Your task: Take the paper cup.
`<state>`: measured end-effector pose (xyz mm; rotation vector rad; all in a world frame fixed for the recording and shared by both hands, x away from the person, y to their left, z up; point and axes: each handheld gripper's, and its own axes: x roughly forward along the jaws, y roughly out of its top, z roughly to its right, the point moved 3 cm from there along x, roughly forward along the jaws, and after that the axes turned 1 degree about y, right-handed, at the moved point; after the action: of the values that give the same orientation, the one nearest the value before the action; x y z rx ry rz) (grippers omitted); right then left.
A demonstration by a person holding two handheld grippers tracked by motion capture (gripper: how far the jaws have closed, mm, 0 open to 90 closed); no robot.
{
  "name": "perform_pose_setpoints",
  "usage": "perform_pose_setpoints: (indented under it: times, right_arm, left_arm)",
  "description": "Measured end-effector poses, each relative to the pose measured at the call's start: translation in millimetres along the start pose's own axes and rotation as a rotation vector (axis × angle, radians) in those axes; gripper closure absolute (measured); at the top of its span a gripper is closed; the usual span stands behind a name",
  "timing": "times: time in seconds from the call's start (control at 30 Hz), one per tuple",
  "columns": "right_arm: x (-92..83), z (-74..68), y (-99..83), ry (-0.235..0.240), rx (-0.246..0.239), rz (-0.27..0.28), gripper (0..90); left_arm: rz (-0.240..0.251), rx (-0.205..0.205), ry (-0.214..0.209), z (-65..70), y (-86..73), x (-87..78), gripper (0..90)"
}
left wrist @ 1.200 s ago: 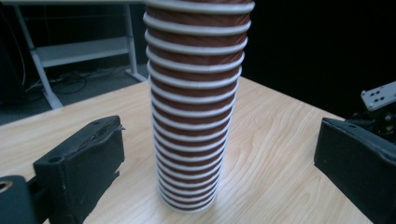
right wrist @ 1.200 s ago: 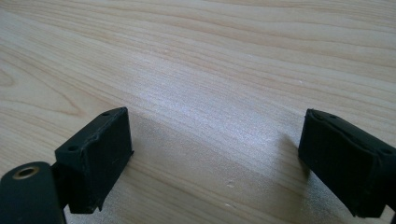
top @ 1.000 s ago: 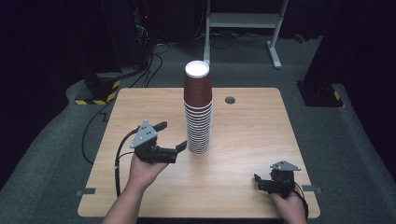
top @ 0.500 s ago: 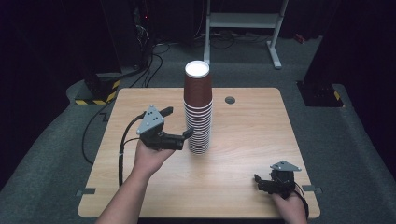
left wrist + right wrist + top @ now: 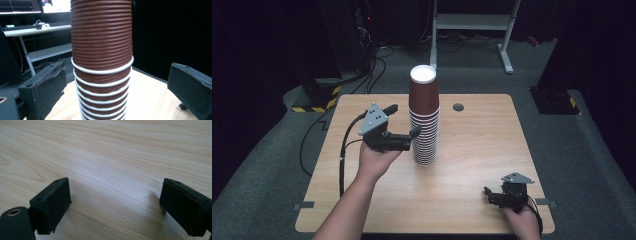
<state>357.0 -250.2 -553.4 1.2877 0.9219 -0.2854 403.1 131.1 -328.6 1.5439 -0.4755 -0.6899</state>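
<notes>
Brown cup stack [image 5: 424,117] sits between our left claw's [image 5: 113,87] spread jaws; next we squeeze the top cup.

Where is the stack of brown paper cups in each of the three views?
High view: the stack of cups stands upright mid-table, beside the left tool.
Left gripper view: the stack rises through the centre, between the open jaws, untouched.
Right gripper view: not in it; bare tabletop between open jaws.
Shared landmark: the light wooden tabletop.
</notes>
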Motion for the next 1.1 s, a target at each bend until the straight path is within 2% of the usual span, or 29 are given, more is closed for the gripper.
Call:
perform_pose_setpoints:
  times: [0.4, 0.57, 0.63, 0.87, 1.0, 1.1]
  right_arm:
    - [0.0, 0.0, 0.0, 0.000, 0.000, 0.000, 9.4]
    - [0.0, 0.0, 0.0, 0.000, 0.000, 0.000, 9.4]
    - [0.0, 0.0, 0.0, 0.001, 0.000, 0.000, 9.4]
    - [-0.4, -0.1, -0.4, 0.004, -0.006, 0.001, 9.5]
    - [-0.4, 0.0, -0.4, 0.004, -0.006, 0.001, 9.5]
    - [-0.5, -0.1, -0.5, 0.005, -0.007, 0.001, 9.5]
  left_arm:
    - [0.004, 0.023, 0.012, -2.1, 16.2, 11.8, 2.6]
    - [0.009, 0.015, 0.010, -5.9, 23.5, 20.5, 2.5]
    - [0.007, 0.024, -0.002, -6.6, 26.8, 24.1, 2.2]
    - [0.010, 0.003, -0.023, -8.8, 34.9, 37.6, 1.5]
    - [0.003, 0.010, -0.024, -9.4, 38.5, 43.5, 1.3]
    - [0.001, 0.012, -0.006, -10.5, 40.9, 49.0, 0.3]
